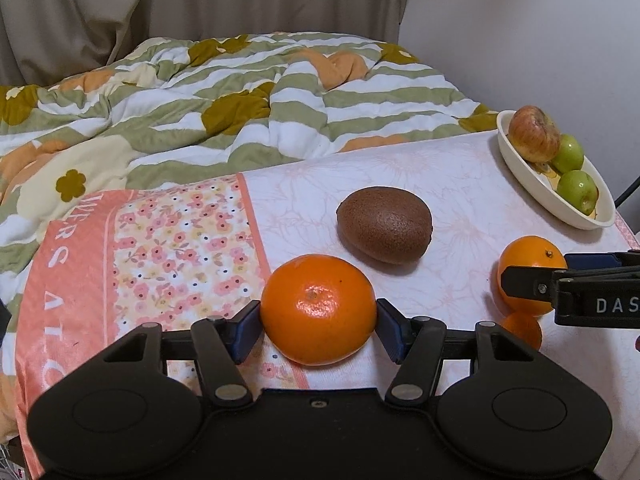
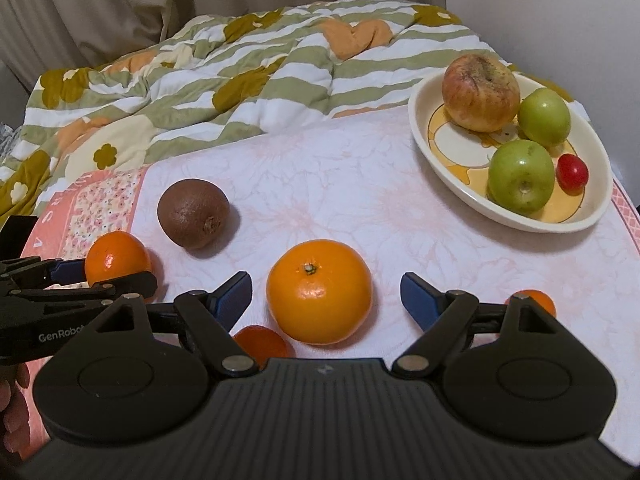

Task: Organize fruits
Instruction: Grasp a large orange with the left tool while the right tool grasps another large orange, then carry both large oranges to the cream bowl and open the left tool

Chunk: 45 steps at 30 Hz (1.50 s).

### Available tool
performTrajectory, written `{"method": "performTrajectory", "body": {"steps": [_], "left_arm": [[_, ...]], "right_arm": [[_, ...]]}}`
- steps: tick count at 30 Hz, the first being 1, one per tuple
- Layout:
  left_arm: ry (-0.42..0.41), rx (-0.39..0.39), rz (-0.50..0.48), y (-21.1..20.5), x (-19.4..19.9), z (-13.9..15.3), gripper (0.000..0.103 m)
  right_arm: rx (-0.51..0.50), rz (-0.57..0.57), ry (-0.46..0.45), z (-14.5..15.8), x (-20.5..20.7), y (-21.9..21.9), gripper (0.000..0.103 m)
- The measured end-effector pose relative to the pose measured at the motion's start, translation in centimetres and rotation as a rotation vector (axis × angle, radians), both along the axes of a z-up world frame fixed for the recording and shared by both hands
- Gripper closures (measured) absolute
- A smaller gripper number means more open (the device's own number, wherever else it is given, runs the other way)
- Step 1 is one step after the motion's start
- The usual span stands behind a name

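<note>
A rumpled striped quilt (image 1: 240, 92) backs the pink-clothed table (image 2: 340, 184). The cream oval dish (image 2: 460, 196) already holds apples. The left hand-held gripper (image 1: 318, 326) clamps one round orange mandarin (image 1: 318, 308); the right hand-held gripper (image 2: 326, 298) gapes around another orange mandarin (image 2: 319, 297). The brown fuzzy kiwi (image 2: 193, 213) waits loose.

The left gripper (image 1: 318, 330) points steeply down with both blue pads touching an orange (image 1: 319, 309), while the right gripper (image 2: 326, 298), tilted alike, stands wide with pads apart.
</note>
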<state>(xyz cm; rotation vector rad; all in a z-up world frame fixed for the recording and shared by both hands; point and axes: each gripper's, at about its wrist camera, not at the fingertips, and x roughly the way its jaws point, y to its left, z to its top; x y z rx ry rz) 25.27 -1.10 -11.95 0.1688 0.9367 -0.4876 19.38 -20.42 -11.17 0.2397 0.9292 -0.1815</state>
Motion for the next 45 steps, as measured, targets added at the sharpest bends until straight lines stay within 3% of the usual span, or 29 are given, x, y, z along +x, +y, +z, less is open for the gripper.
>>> {"method": "performTrajectory", "body": {"steps": [10, 14, 21, 36, 45], "left_arm": [[0.001, 0.01, 0.032, 0.3, -0.7, 0.1, 0.039], [0.003, 0.011, 0.051, 0.6, -1.2, 0.1, 0.039], [-0.022, 0.003, 0.081, 0.9, -2.4, 1.2, 0.039], [-0.141, -0.052, 0.09, 0.3, -7.5, 7.1, 0.039], [-0.213, -0.082, 0.064, -2.3, -10.4, 10.6, 0.039]], "right_arm": [[0.011, 0.041, 0.017, -0.5, 0.7, 0.3, 0.016], [-0.004, 0.051, 0.022, -0.6, 0.8, 0.5, 0.027], [-0.008, 0.064, 0.012, -0.2, 0.5, 0.2, 0.028], [-0.021, 0.069, -0.084, 5.7, -5.2, -0.8, 0.028], [-0.032, 0.041, -0.14, 9.3, -9.2, -3.5, 0.028]]}}
